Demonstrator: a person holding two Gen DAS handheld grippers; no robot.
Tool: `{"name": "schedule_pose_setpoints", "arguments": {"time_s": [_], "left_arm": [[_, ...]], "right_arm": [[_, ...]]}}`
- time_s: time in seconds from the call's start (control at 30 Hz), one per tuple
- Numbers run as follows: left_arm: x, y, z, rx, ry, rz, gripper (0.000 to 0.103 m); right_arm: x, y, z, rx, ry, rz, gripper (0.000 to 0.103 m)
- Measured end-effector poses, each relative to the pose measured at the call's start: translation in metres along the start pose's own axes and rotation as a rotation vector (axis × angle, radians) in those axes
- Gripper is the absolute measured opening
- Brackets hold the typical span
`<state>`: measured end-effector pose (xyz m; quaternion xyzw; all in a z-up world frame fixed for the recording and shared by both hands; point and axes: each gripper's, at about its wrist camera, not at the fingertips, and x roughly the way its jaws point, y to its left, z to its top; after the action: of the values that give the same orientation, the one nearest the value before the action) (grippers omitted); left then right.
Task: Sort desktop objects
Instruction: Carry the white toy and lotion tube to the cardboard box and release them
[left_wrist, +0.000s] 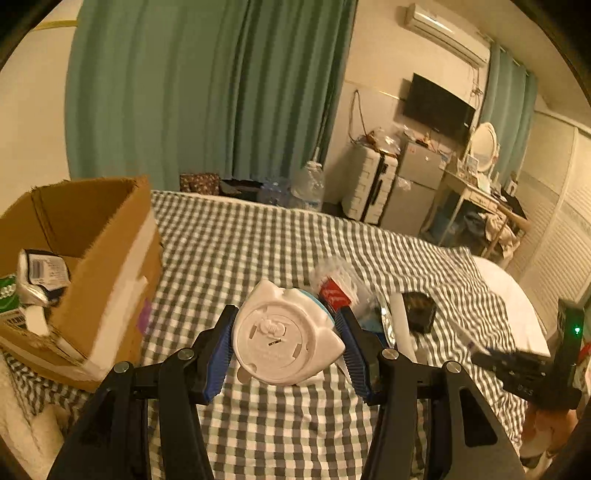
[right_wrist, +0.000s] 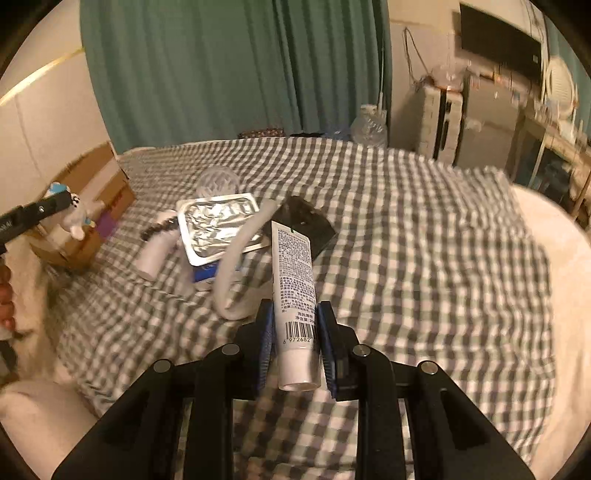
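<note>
My left gripper (left_wrist: 286, 341) is clamped on a white round toy (left_wrist: 284, 338), underside toward the camera, held up over the checked bedspread (left_wrist: 258, 236) with the open cardboard box (left_wrist: 92, 258) just to its left. My right gripper (right_wrist: 295, 341) is pinched narrow around a white tube (right_wrist: 295, 295), barcode side up, cap end toward me. Beyond the tube, a foil tray (right_wrist: 219, 227), a black pouch (right_wrist: 310, 221), a grey hose (right_wrist: 236, 273) and a small white bottle (right_wrist: 153, 253) lie clustered on the spread.
</note>
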<state>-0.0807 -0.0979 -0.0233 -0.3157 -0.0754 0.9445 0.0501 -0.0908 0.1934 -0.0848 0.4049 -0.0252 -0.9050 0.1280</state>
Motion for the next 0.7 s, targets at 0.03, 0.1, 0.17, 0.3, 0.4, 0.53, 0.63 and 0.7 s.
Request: {"name": "schedule_pose_setpoints", "arguments": {"time_s": [0.03,0.1,0.17,0.3,0.4,0.53,0.63,0.7], "left_arm": [[-0.003,0.003,0.003,-0.004,-0.005,-0.005,0.055],[-0.012,0.010,0.011,-0.015,-0.030,-0.016,0.055],[-0.020,0.017,0.019,-0.025,-0.045,-0.034,0.055],[-0.048,0.035,0.036,-0.023,-0.085,-0.015,0.055],[-0.072,0.053,0.050,-0.057,-0.105,-0.038,0.055],[-0.105,0.076,0.073,-0.040,-0.131,-0.014,0.055],[-0.123,0.096,0.088,-0.029,-0.130,0.023,0.055],[-0.133,0.116,0.098,-0.040,-0.140,0.042,0.055]], "right_arm": [[-0.001,-0.002,0.001,0.030,0.005,0.033,0.024],[-0.004,-0.004,0.002,0.071,0.005,0.066,0.024],[-0.006,0.000,0.003,0.064,0.012,0.044,0.024],[-0.026,0.009,0.006,0.069,0.021,0.036,0.024],[-0.053,0.021,0.013,0.020,0.000,-0.010,0.024],[-0.089,0.050,0.037,-0.052,-0.044,-0.035,0.024],[-0.109,0.087,0.065,-0.126,-0.079,-0.032,0.024],[-0.117,0.126,0.087,-0.189,-0.099,-0.001,0.024]]}}
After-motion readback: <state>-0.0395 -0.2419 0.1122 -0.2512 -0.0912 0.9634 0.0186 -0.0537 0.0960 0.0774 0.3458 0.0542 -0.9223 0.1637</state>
